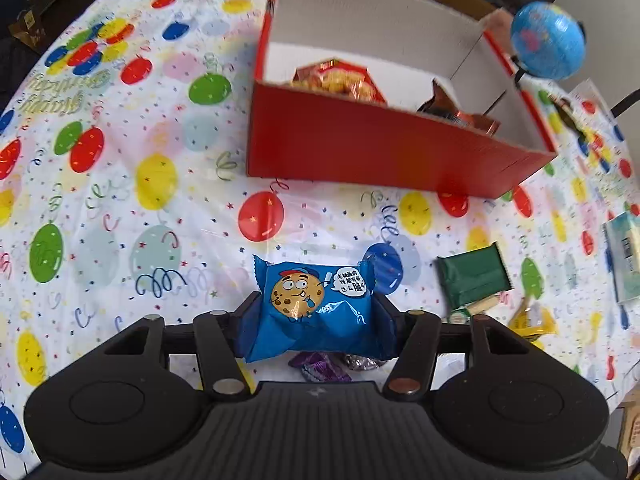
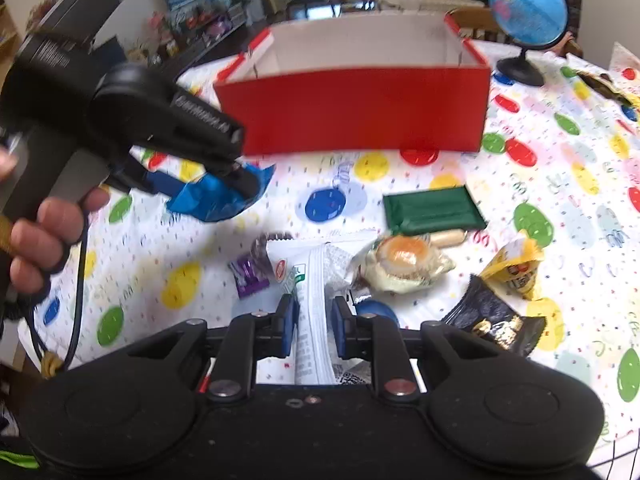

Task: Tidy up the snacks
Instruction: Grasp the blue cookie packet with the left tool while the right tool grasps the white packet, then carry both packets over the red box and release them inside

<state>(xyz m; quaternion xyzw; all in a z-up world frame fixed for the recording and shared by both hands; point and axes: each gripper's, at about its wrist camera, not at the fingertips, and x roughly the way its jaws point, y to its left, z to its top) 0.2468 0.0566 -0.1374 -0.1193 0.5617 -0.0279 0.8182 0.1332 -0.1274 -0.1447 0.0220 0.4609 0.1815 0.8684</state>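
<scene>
blue cookie packet (image 1: pixel 316 312) between jaws (clamped)

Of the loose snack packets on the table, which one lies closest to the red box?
The flat dark green packet: it lies nearest the red box; the yellow, black and purple packets all sit farther from it.

You are looking at a glossy blue foil cookie packet (image 1: pixel 316 312), a matt red corrugated cardboard box (image 1: pixel 384 148), a shiny plastic balloon-print cloth (image 1: pixel 120 200) covering the worktop, and a printed white film wrapper (image 2: pixel 314 320).

Box's red wall (image 1: pixel 380 148) hides snacks (image 1: pixel 340 82); globe (image 1: pixel 548 40) blurred
</scene>
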